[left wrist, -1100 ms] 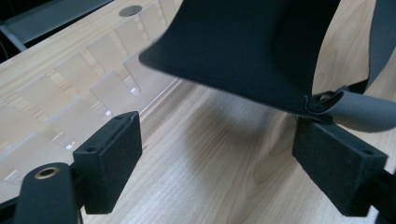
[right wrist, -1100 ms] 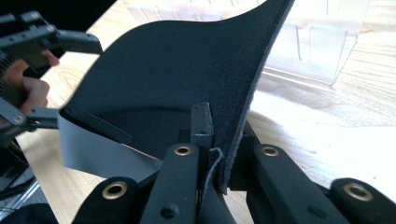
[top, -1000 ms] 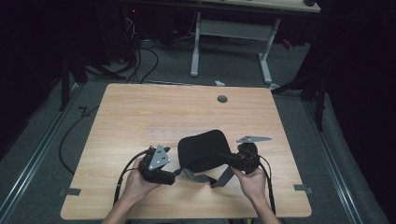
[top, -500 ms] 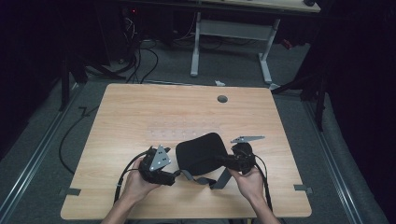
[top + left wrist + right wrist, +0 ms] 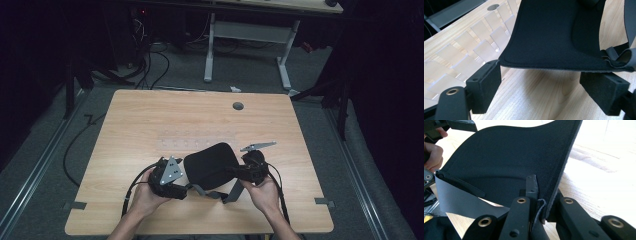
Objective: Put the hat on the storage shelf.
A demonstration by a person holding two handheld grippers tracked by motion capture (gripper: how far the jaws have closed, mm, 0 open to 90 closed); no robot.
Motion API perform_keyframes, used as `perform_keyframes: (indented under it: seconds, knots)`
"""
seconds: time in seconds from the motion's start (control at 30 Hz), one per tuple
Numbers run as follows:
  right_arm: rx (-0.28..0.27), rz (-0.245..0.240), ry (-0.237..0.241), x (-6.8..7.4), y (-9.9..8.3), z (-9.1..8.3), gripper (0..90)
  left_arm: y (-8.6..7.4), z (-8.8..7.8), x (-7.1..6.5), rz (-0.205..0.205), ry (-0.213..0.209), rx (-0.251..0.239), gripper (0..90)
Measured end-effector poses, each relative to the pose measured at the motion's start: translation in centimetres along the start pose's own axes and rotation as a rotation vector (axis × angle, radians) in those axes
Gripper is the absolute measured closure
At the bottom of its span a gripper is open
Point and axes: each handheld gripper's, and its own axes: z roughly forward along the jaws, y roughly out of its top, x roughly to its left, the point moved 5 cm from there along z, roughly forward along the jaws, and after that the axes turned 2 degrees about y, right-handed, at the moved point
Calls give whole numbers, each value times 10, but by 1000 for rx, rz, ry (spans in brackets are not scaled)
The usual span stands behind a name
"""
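Counting two claws, left (image 5: pixel 186 186), right (image 5: pixel 239 172), one black pad (image 5: pixel 210 165), one table (image 5: pixel 150 120)

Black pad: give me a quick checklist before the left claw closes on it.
1. Right claw shut on the black pad's edge: ok.
2. Left claw open, jaws standing apart on either side of the pad's near edge: ok.
3. Pad edge between the left jaws: not ok, it hangs just above them.
4. Grey strap clear of the left jaws: cannot tell.
5. Pad lifted off the table at the left side: ok.
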Motion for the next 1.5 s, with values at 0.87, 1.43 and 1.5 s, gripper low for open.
perform_keyframes:
  seconds: [0.87, 1.43, 1.5]
  knots:
    - [-15, -6, 94, 12, 8, 3, 843, -8, 0, -5, 64, -13, 13, 381]
    - [-80, 17, 155, 11, 9, 7, 766, 2, -15, -12, 61, -83, 40, 709]
    - [-86, 18, 164, 10, 9, 7, 734, 3, -19, -15, 59, -114, 47, 755]
